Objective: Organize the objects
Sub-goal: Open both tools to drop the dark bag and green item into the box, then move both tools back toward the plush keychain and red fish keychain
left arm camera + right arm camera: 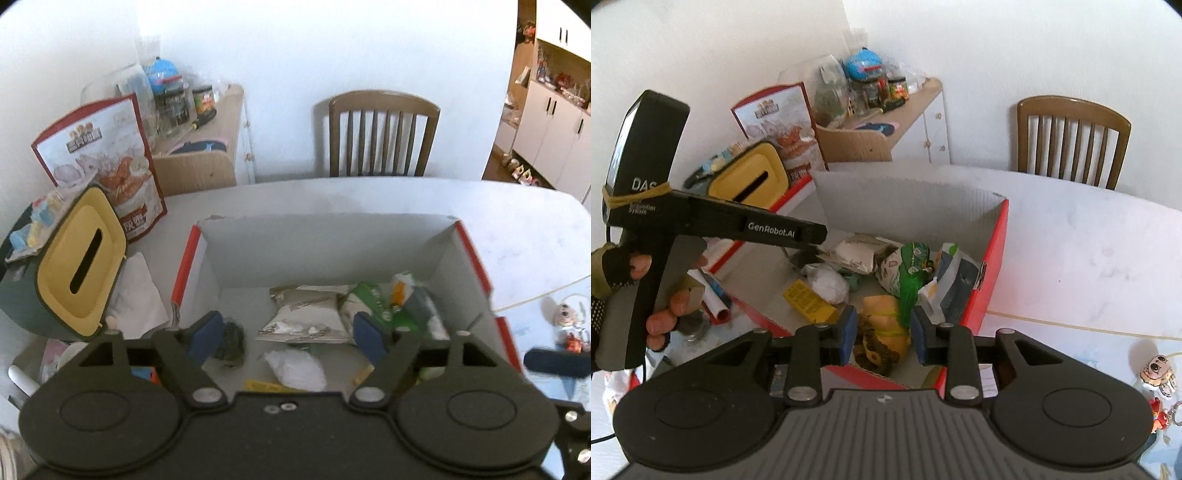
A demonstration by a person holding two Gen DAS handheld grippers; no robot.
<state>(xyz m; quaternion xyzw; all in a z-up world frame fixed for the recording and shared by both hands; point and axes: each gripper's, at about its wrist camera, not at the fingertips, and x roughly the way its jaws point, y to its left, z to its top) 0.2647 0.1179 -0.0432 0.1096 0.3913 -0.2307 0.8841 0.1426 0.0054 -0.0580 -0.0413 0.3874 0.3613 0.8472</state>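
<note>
An open red-and-white cardboard box (472, 254) (993, 251) stands on the white table and holds several snack packets (306, 314), a white wad (295, 369) and a small dark item (231, 341). My left gripper (288, 334) is open and empty, hovering over the box's near part. My right gripper (884, 334) is over the box's near edge. Its jaws stand on either side of a yellow-brown plush toy with a green tassel (886, 325), partly closed; contact is unclear. The left gripper's body and the hand holding it show in the right wrist view (701, 221).
A yellow-topped green tissue box (70, 266) and a red snack bag (110, 158) stand left of the box. A wooden chair (382, 133) is behind the table. Small figurine keychains (1156, 373) lie at the right. A cluttered side cabinet (207, 122) stands at the back left.
</note>
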